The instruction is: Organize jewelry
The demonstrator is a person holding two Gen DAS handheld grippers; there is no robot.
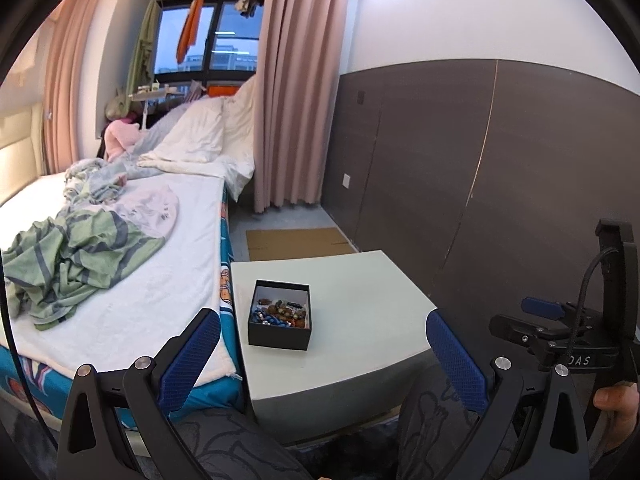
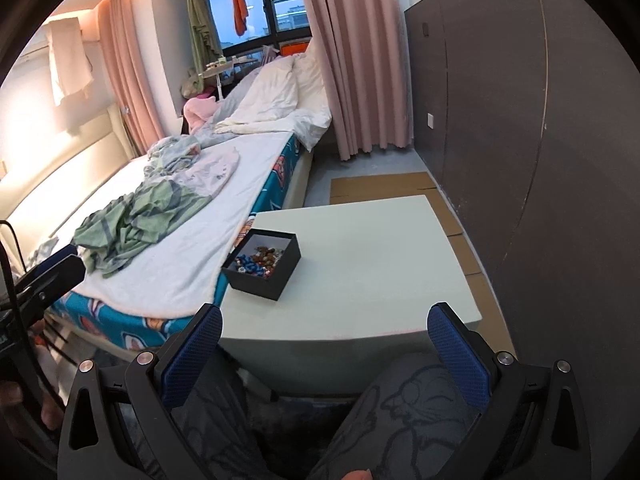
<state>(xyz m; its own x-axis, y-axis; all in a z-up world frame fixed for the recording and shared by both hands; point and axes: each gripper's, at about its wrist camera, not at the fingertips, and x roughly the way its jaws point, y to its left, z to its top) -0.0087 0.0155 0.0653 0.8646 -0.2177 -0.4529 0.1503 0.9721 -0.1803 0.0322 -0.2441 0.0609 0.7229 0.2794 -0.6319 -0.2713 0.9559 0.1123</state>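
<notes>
A pale green, square-topped worktop (image 1: 360, 300) stands just beside the bed (image 1: 140, 280), and only one thing sits on it: a small black open cardboard box (image 1: 280, 338), white-lined, heaped with mixed beaded jewelry (image 1: 282, 311), near the bed-side edge. On the bed's white blanket (image 2: 192, 264) a crumpled green striped cloth (image 1: 72, 256) lies, a pale pink printed garment (image 1: 154, 206) behind it, white pillows (image 1: 200, 132) further back. Flattened brown cardboard (image 1: 296, 242) lies on the grey floor (image 1: 280, 216) beyond the worktop.
</notes>
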